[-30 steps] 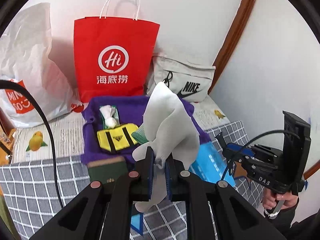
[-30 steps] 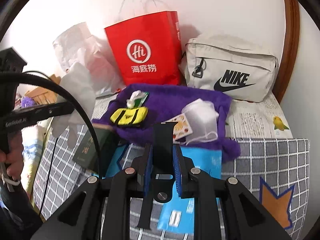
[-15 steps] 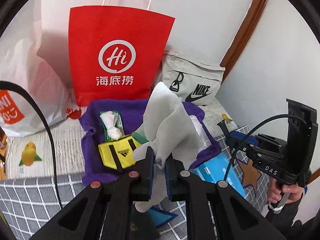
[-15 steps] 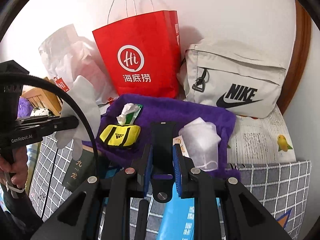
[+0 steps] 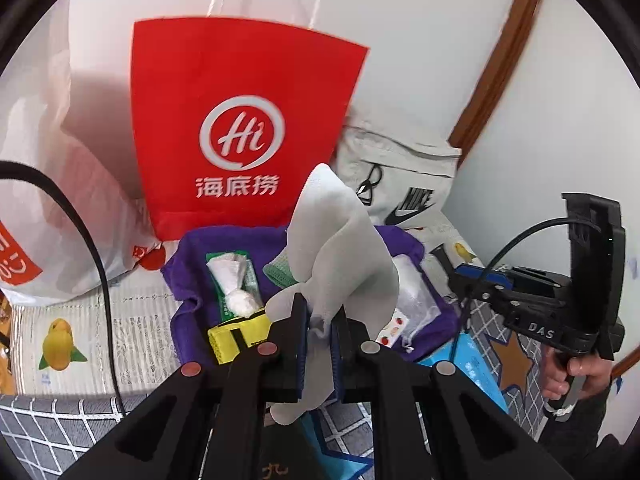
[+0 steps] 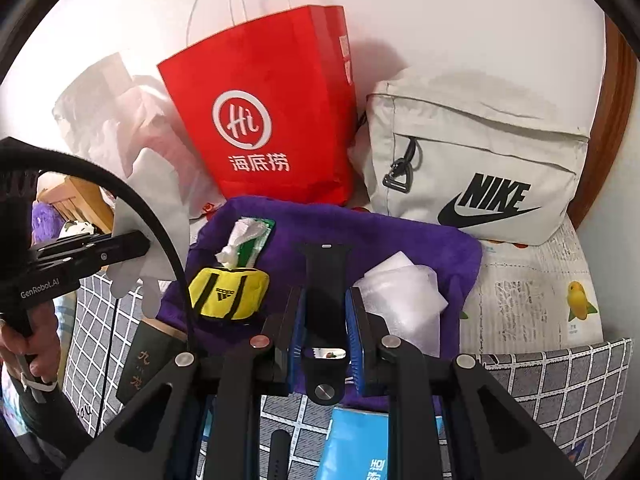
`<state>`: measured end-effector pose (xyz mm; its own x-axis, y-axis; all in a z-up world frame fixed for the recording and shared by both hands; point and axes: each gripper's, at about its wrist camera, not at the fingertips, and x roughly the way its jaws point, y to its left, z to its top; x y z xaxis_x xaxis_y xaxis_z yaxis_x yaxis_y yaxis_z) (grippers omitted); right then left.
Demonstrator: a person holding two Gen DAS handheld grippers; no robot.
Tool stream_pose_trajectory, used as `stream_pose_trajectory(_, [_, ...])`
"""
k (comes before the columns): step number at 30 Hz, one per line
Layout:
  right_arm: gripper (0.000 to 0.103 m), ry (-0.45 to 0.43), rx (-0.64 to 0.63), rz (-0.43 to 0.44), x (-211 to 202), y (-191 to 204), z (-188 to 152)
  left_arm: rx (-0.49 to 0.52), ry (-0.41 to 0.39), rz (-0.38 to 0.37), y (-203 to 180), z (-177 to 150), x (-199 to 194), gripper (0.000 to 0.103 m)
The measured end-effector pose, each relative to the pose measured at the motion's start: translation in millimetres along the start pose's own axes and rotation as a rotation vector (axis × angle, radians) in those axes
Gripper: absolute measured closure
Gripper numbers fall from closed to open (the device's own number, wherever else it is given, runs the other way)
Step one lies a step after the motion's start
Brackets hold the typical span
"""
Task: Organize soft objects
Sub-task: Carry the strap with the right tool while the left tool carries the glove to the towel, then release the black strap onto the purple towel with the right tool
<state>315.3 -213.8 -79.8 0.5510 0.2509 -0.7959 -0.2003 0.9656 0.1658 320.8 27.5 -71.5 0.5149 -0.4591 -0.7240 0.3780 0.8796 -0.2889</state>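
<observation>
Left gripper [image 5: 320,330]: clamped on limp white fabric glove [image 5: 340,248]; may snag. Right gripper [image 6: 326,320]: pinching black rubber watch strap [image 6: 325,280] above purple fleece cloth [image 6: 400,236]; may slip.

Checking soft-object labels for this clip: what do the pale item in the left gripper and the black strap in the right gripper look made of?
The pale cloth looks like soft matte fabric: it folds and droops limply. The black strap looks like smooth matte rubber or silicone, likely a watch band: it keeps its shape, with a metal stud.
</observation>
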Motion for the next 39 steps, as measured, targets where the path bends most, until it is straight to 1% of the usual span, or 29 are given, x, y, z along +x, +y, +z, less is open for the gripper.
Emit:
stream_pose_trajectory(3, [0.082, 0.017, -0.005, -0.001, 10, -3, 3, -0.02, 0.026, 0.018, 8, 1, 11, 0.093])
stream_pose_trajectory(7, [0.082, 0.034, 0.007, 0.012, 25, -6, 8, -0.027, 0.04, 0.016, 14, 1, 19, 0.093])
stream_pose_trajectory(10, [0.082, 0.054, 0.02, 0.023, 44, -8, 11, -0.037, 0.048, 0.017, 17, 1, 24, 0.093])
stream_pose_trajectory(14, [0.082, 0.114, 0.042, 0.038, 77, -10, 17, -0.049, 0.066, 0.018, 23, 1, 33, 0.093])
stream_pose_trajectory(16, [0.082, 0.137, 0.041, 0.028, 90, -10, 21, -0.054, 0.07, 0.024, 27, 0, 35, 0.093])
stream_pose_trajectory(20, [0.082, 0.154, 0.033, 0.02, 108, -6, 29, -0.075, 0.066, 0.018, 35, 0, 32, 0.093])
stream_pose_trajectory(25, [0.082, 0.19, 0.027, -0.033, 133, -7, 34, -0.077, 0.07, 0.029, 40, 0, 33, 0.093])
stream_pose_trajectory(27, [0.082, 0.222, 0.03, -0.036, 144, -8, 33, -0.077, 0.075, 0.024, 41, 0, 35, 0.093])
stream_pose_trajectory(30, [0.082, 0.239, 0.033, -0.049, 154, -9, 33, -0.08, 0.081, 0.021, 43, 0, 38, 0.093])
stream_pose_trajectory(33, [0.082, 0.267, 0.038, -0.035, 162, -11, 32, -0.086, 0.09, 0.022, 45, 0, 41, 0.093])
stream_pose_trajectory(35, [0.081, 0.304, 0.028, -0.017, 167, -10, 31, -0.089, 0.095, 0.031, 47, 0, 42, 0.093])
stream_pose_trajectory(37, [0.08, 0.315, 0.03, -0.008, 167, -10, 31, -0.092, 0.097, 0.037, 49, 0, 44, 0.093])
stream_pose_trajectory(38, [0.078, 0.313, 0.029, 0.001, 165, -9, 30, -0.095, 0.1, 0.042, 49, 0, 45, 0.093])
stream_pose_trajectory(39, [0.069, 0.306, 0.025, 0.014, 161, -8, 30, -0.097, 0.103, 0.045, 50, 0, 46, 0.093])
